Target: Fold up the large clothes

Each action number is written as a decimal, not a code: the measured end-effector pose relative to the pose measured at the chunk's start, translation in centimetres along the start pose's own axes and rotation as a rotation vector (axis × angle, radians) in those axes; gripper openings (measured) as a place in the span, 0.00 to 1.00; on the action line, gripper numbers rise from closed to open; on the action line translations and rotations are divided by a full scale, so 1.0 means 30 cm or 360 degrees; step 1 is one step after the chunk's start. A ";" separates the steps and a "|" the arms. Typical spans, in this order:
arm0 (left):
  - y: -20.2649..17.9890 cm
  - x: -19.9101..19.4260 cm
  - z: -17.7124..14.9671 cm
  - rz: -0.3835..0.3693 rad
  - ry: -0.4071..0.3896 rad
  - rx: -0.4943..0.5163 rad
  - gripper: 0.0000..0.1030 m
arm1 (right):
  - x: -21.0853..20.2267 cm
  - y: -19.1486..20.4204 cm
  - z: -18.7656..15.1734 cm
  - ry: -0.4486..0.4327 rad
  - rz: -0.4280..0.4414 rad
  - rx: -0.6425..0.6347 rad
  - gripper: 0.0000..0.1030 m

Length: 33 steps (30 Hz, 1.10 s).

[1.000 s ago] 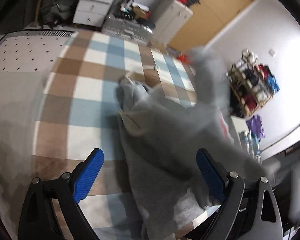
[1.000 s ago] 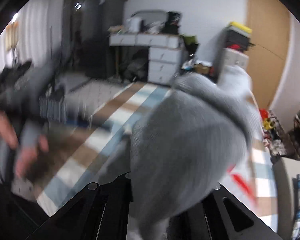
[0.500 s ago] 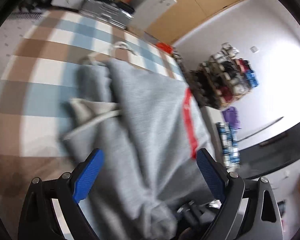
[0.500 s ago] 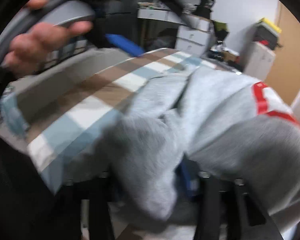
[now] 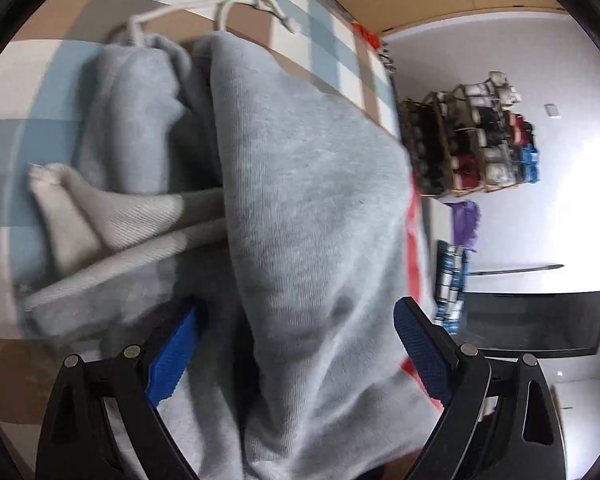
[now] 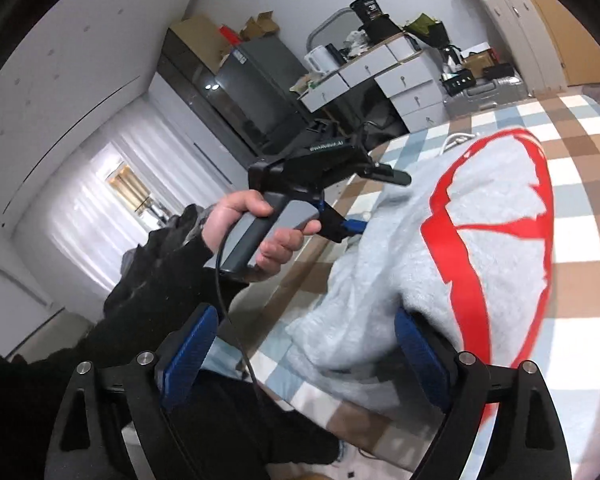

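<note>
Grey fleece hoodie [image 5: 308,200], red print, white cord drawstrings [image 5: 256,2]: heaped on checked brown-blue-white bedcover [image 6: 580,184]. Left gripper [image 5: 296,344]: blue ribbed pads spread, fabric between, unpinched. Right gripper [image 6: 304,352]: jaws just opened wide, hem beside the right pad.

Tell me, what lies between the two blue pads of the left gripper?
In the left wrist view, a thick fold of the grey hoodie lies between the pads of the left gripper, which stand open and do not press it.

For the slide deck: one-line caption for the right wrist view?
Right tool open beside the grey hoodie on the checked bedcover; a hand holds the left tool.
</note>
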<state>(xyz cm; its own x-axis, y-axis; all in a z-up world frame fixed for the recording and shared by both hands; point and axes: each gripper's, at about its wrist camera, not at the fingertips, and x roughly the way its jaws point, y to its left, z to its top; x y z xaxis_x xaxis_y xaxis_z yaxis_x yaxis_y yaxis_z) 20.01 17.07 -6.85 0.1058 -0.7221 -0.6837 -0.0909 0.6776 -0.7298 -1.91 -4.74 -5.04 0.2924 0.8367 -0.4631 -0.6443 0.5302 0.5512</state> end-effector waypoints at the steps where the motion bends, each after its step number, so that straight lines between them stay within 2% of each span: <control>1: -0.009 -0.005 -0.005 -0.0022 -0.0007 0.0004 0.88 | -0.008 0.020 -0.007 0.0028 -0.0039 -0.0065 0.88; 2: -0.021 -0.011 -0.011 -0.0037 -0.0022 0.0022 0.74 | -0.012 0.036 -0.012 0.0036 -0.0075 -0.0126 0.88; 3: -0.025 -0.012 -0.010 -0.0025 -0.0030 0.0040 0.41 | -0.022 0.063 -0.028 0.0022 -0.0133 -0.0203 0.88; 4: -0.026 -0.008 -0.004 0.0041 -0.0032 0.0053 0.33 | -0.029 0.083 -0.049 0.0012 -0.0168 -0.0256 0.88; 6: -0.012 0.005 -0.008 0.0041 -0.0029 0.0058 0.22 | -0.041 0.097 -0.056 -0.0028 -0.0274 -0.0314 0.88; 8: 0.007 0.001 -0.018 0.0016 -0.0051 0.0059 0.19 | -0.072 0.084 -0.064 -0.0043 -0.0326 -0.0284 0.88; 13: -0.005 -0.043 -0.009 -0.0009 -0.0104 0.0089 0.10 | -0.111 0.053 -0.042 -0.0076 -0.0213 -0.0155 0.87; 17: -0.075 -0.089 0.026 -0.0027 -0.0143 0.0173 0.10 | -0.169 -0.029 -0.017 -0.0192 -0.0020 0.0105 0.87; 20: -0.123 -0.091 0.049 -0.0005 -0.0147 0.0220 0.10 | -0.207 -0.110 -0.006 -0.0281 0.0329 0.0386 0.88; 23: -0.156 -0.098 0.054 0.0024 -0.0128 0.0269 0.10 | -0.288 -0.181 -0.011 -0.0515 0.0432 0.0540 0.90; 24: -0.160 -0.090 0.056 0.0022 -0.0121 0.0275 0.10 | -0.312 -0.215 -0.014 -0.0584 0.0518 0.0602 0.90; 25: -0.162 -0.092 0.056 0.0022 -0.0118 0.0282 0.10 | -0.323 -0.235 -0.016 -0.0623 0.0543 0.0641 0.92; 26: -0.160 -0.091 0.057 0.0018 -0.0119 0.0281 0.10 | -0.330 -0.270 -0.019 -0.0666 0.0493 0.0716 0.97; 27: -0.163 -0.080 0.062 0.0016 -0.0113 0.0279 0.10 | -0.312 -0.308 -0.022 -0.0656 0.0409 0.0812 1.00; 28: -0.159 -0.080 0.062 0.0009 -0.0111 0.0274 0.10 | -0.284 -0.330 -0.018 -0.0606 0.0396 0.0864 1.00; 29: -0.162 -0.076 0.065 -0.0003 -0.0114 0.0266 0.10 | -0.215 -0.358 -0.013 -0.0457 0.0438 0.0951 1.00; 30: -0.158 -0.081 0.066 -0.0023 -0.0114 0.0253 0.10 | -0.131 -0.375 -0.016 -0.0304 0.0557 0.1035 1.00; 33: -0.155 -0.114 0.065 -0.0048 -0.0124 0.0248 0.09 | -0.004 -0.350 -0.027 -0.0130 0.0603 0.1049 1.00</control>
<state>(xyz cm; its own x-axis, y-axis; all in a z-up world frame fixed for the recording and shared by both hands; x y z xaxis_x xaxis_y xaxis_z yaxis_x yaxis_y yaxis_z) 22.01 16.67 -1.09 0.1829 -0.7334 -0.6547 0.0674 0.6738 -0.7359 4.25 -10.53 -11.33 0.2030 0.9717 -0.1212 -0.1636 0.1556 0.9742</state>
